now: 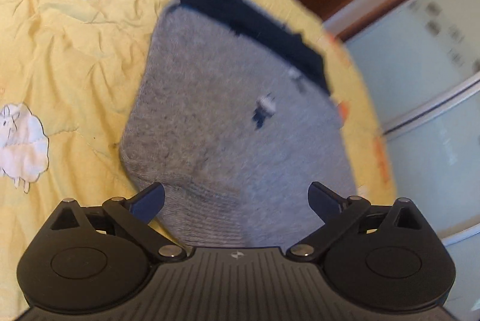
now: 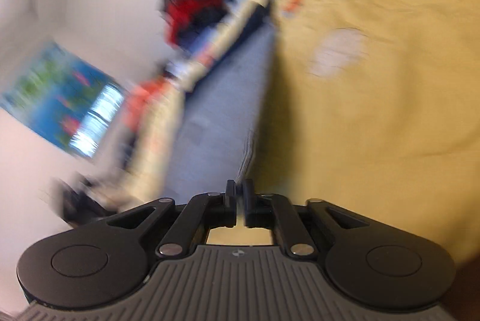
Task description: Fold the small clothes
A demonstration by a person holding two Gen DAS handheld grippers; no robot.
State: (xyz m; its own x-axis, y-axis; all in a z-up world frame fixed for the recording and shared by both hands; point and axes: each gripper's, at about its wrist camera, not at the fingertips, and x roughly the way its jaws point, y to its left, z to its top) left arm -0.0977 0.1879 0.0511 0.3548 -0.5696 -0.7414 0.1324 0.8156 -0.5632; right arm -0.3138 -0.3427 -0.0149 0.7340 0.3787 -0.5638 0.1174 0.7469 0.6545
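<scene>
Right gripper (image 2: pixel 239 195) pinched on grey sock (image 2: pixel 222 111) edge above yellow quilt (image 2: pixel 375 111); left gripper (image 1: pixel 237 201) spread wide, empty. Risk: thin pinch slipping, sock dropping crooked.

Grey sock (image 1: pixel 228 117), navy cuff (image 1: pixel 255 30)

Sock (image 1: pixel 228 117) on bedspread (image 1: pixel 75 57), before left claw (image 1: pixel 237 198)
</scene>
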